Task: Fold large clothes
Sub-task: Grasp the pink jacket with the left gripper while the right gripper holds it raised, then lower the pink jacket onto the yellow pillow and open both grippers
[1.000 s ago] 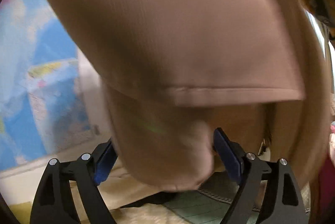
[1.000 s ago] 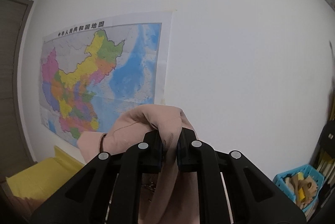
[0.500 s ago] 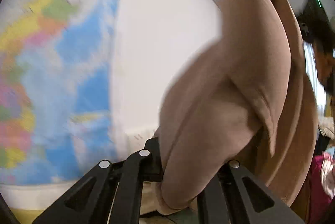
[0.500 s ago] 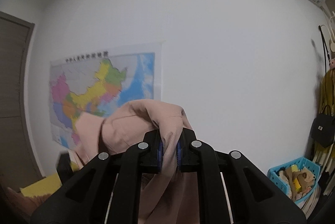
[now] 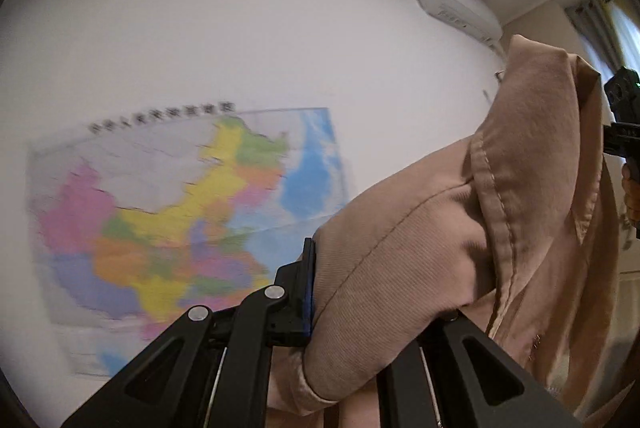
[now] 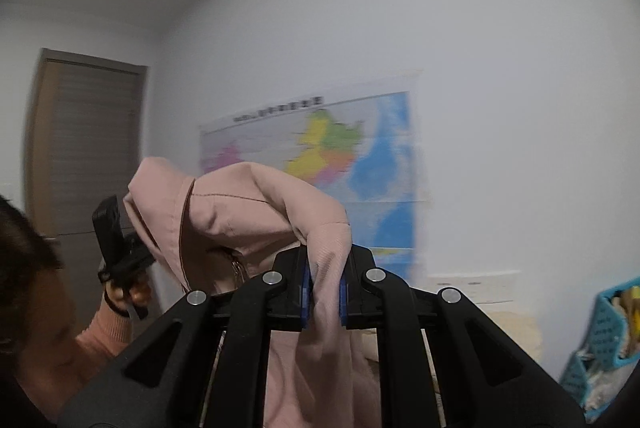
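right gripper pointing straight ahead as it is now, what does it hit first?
Past the pink garment pinched in the right gripper, the line runs toward the white wall, probably near the lower edge of the map poster. Nothing else appears between, though depth is unclear.

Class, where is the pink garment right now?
The pink garment is held up in the air before the wall map, clamped in both the right gripper and left gripper.

Soft, even indoor light falling on a pale wall [image 6: 500,47], wall map [image 5: 168,211] smearing with motion blur, fisheye bending straight edges, dark vignette crowding the corners, no glare showing.
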Demonstrator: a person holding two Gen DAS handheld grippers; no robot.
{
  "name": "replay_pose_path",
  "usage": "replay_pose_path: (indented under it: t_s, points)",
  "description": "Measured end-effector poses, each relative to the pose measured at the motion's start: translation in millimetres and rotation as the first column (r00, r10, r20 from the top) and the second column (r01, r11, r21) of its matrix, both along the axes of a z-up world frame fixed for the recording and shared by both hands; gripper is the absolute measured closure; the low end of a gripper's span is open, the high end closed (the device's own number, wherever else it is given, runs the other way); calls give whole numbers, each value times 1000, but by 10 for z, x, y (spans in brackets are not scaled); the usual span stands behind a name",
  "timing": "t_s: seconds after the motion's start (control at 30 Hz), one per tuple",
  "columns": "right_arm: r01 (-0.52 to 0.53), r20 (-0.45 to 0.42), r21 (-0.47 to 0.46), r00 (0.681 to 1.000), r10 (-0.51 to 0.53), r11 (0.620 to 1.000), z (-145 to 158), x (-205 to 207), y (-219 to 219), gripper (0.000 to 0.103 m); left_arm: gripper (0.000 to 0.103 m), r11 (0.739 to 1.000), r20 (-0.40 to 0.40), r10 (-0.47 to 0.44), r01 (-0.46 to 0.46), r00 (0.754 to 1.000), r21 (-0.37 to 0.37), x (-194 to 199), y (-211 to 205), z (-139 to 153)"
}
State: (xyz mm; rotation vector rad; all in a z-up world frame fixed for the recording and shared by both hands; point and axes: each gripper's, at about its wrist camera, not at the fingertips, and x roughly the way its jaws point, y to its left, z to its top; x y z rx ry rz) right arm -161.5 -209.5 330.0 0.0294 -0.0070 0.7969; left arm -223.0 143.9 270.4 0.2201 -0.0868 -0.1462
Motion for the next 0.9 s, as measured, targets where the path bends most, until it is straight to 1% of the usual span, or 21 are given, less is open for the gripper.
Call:
replay_pose_path:
  t_s: [0.07, 0.1, 0.13, 0.17, 0.23, 0.27, 0.3, 0.33, 0.37, 0.4, 0.43, 0.47, 0.5, 0.53, 0.57, 0.6, 0.63, 0.7, 0.77, 0.83, 0.9]
  points:
    - [-31, -6, -6, 1000, 31, 1000, -31, -5, 106, 92, 95, 997, -7, 66, -66, 998, 30, -176, 14, 74]
    - [-36, -15, -4, 999, 36, 999, -47, 31, 132, 92, 94, 994, -1, 97, -97, 995, 50, -256, -3, 56]
    - [-60, -56, 10, 997, 61, 998, -106, 176, 197, 92, 94, 986, 0, 145, -145, 989, 78, -214, -9, 25]
    - [-75, -98, 19, 992, 77, 997, -165, 335, 254, 92, 94, 982, -15, 167, -165, 986, 88, -107, 9, 1]
    - [-99, -170, 38, 980, 104, 994, -315, 624, 349, 92, 94, 977, -129, 209, -201, 970, 72, 232, 117, -165]
    - [-106, -230, 40, 967, 112, 994, -473, 919, 478, 92, 94, 976, -210, 216, -209, 954, 55, 495, 213, -315]
    - [-101, -267, 43, 958, 109, 994, -593, 1095, 517, 91, 94, 975, -266, 222, -218, 938, 46, 676, 287, -446]
    - [-83, -327, 29, 941, 88, 996, -795, 1403, 660, 92, 94, 969, -325, 244, -244, 914, 43, 933, 375, -617]
    - [-74, -368, 18, 927, 75, 997, -951, 1609, 755, 91, 94, 963, -378, 260, -268, 889, 33, 1149, 470, -807]
    - [-66, -434, 15, 898, 67, 998, -1183, 1905, 883, 91, 94, 957, -450, 269, -288, 852, 26, 1406, 592, -1092]
    - [-37, -482, -25, 876, 21, 999, -1395, 2157, 1009, 91, 94, 954, -512, 265, -300, 817, 16, 1636, 704, -1344]
    - [-13, -522, -59, 853, -20, 998, -1614, 2359, 1108, 91, 94, 947, -579, 262, -321, 772, 0, 1858, 821, -1628]
    - [-13, -580, -73, 814, -31, 997, -1874, 2602, 1213, 91, 94, 940, -620, 267, -340, 738, 0, 2011, 888, -1830]
    - [-12, -609, -102, 791, -53, 995, -2057, 2766, 1317, 92, 94, 936, -669, 270, -352, 692, 13, 2199, 945, -2100]
    - [5, -647, -145, 756, -99, 989, -2329, 2980, 1447, 92, 94, 930, -701, 289, -366, 652, 42, 2356, 977, -2340]
    - [5, -691, -155, 715, -112, 988, -2585, 3169, 1555, 92, 94, 926, -716, 302, -373, 629, 62, 2462, 997, -2487]
    - [5, -699, -179, 703, -131, 984, -2726, 3268, 1625, 92, 94, 925, -736, 304, -371, 605, 77, 2594, 1028, -2650]
    - [24, -712, -209, 682, -169, 978, -2986, 3480, 1752, 92, 94, 923, -757, 297, -378, 582, 71, 2721, 1106, -2805]
    - [28, -733, -185, 662, -157, 982, -3092, 3618, 1786, 92, 94, 925, -778, 259, -380, 573, 27, 2796, 1197, -2854]
    - [37, -732, -174, 664, -154, 984, -3063, 3709, 1781, 92, 94, 925, -777, 243, -380, 581, 5, 2873, 1253, -2801]
    - [46, -723, -157, 675, -146, 987, -2984, 3782, 1747, 92, 94, 921, -771, 238, -389, 590, -14, 2961, 1327, -2739]
